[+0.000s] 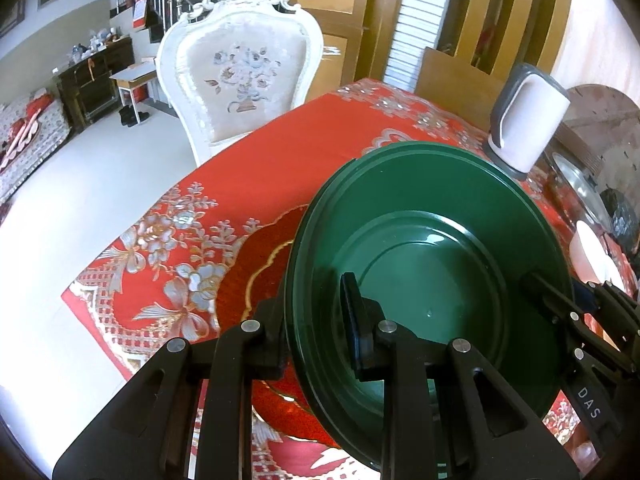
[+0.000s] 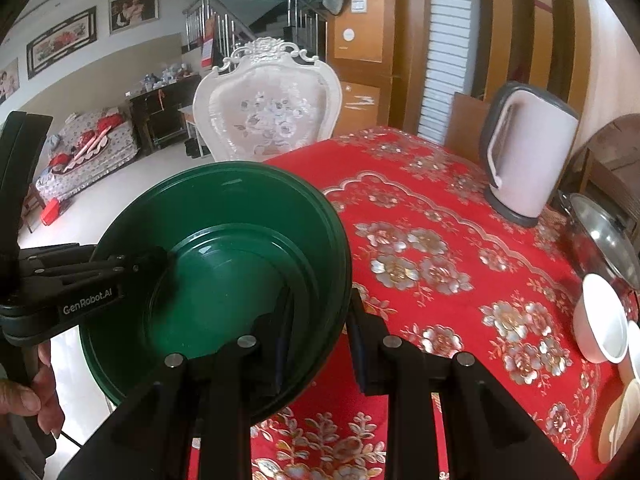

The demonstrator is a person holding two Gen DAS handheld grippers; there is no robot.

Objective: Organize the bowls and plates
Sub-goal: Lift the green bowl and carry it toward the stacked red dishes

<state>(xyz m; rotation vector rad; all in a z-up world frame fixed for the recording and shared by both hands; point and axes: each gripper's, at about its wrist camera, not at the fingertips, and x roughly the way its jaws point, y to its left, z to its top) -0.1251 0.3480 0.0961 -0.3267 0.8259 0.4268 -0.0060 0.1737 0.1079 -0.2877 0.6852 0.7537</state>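
Left wrist view: our left gripper (image 1: pixel 316 320) has its fingers (image 1: pixel 354 320) drawn narrow and clamped over the near-left rim of a stack of green bowls (image 1: pixel 432 248), one finger inside the wall and one outside. The stack is tilted and held above the red floral cloth of the surface (image 1: pixel 192 248), over its near-left part. Our right gripper (image 1: pixel 536 280) comes in from the right edge of the frame and pinches the opposite rim. A white electric kettle (image 1: pixel 528 116) stands upright toward the far right corner of the surface, with a steel pot lid (image 1: pixel 580 188) just beside it along the right edge and a white bowl (image 1: pixel 588 256) nearer us on that edge. A white carved chair (image 1: pixel 244 72) faces the far-left edge.

Right wrist view: our right gripper (image 2: pixel 316 344) grips the near-right rim of the green bowls (image 2: pixel 224 264), its fingers (image 2: pixel 360 344) narrow, one inside and one outside the wall. At least two nested rims show. The left gripper (image 2: pixel 160 258) holds the far-left rim, and a hand (image 2: pixel 36 392) shows at the lower left. The stack hangs over the left edge of the surface (image 2: pixel 440 240). The kettle (image 2: pixel 528 152) sits at the far right, the pot lid (image 2: pixel 604 236) and white bowl (image 2: pixel 600 320) along the right edge, the chair (image 2: pixel 268 108) behind
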